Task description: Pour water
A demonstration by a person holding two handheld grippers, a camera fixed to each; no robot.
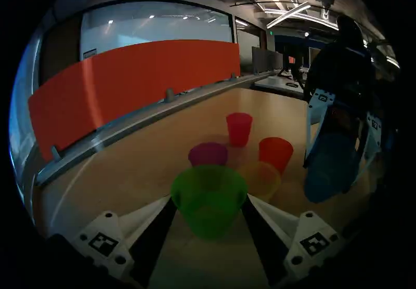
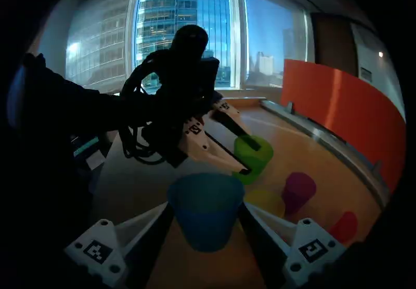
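Cups are both gripped, your left gripper (image 1: 208,213) closed on the green cup (image 1: 209,198) and your right gripper (image 2: 205,221) on the blue cup (image 2: 205,206) to its right, so pouring looks next: bring rims together, tip gently.

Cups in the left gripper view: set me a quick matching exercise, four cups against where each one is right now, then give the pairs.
1. green cup
2. blue cup
3. purple cup
4. pink-red cup

a. between the fingers of the right gripper
b. on the table, farthest back
c. on the table, just behind the green cup
d. between the fingers of the left gripper

Pairs: 1-d, 2-a, 3-c, 4-b.
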